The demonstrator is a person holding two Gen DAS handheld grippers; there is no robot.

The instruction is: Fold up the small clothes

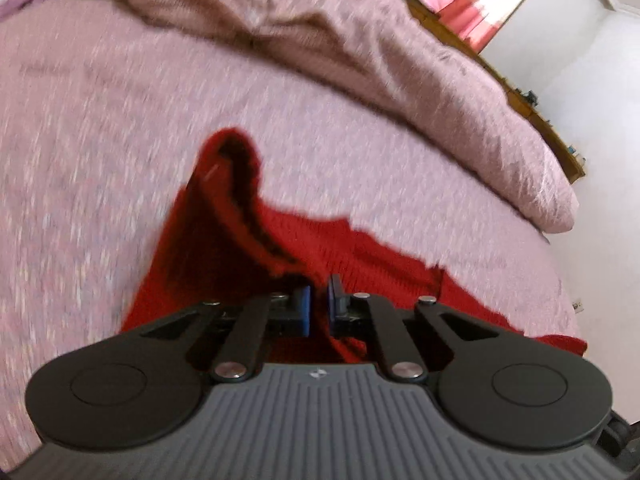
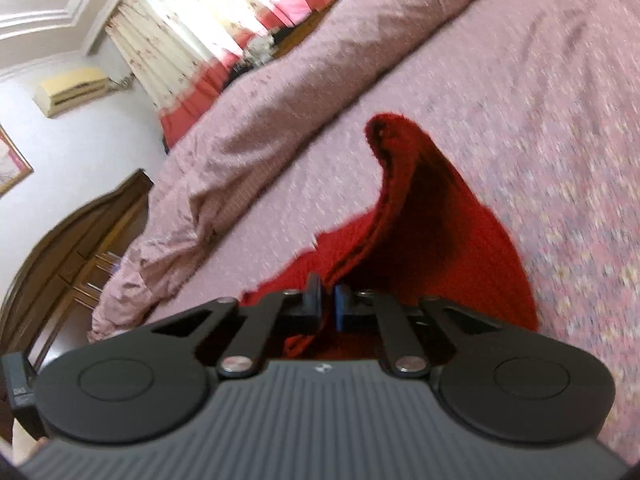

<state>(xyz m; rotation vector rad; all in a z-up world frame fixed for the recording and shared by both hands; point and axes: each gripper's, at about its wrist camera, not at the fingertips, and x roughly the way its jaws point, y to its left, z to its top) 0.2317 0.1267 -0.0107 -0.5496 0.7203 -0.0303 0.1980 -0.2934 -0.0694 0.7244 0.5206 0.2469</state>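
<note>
Both views motion-blurred. Left hand-held gripper (image 1: 319,300) and right hand-held gripper (image 2: 327,300) each clenched on red knit (image 1: 360,264), lower centre, draped ridged over pink bed (image 1: 100,140); its near edge hidden.

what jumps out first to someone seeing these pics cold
The red knit garment grabs the eye first, vivid against the pale pink bedspread it lies on, with one edge pulled up into a peak. Next come the two black tongs low in each view: the left tongs and the right tongs, each pinched shut on the red fabric. Behind lies a rumpled pink duvet, with bright red-and-white curtains at the window.
</note>
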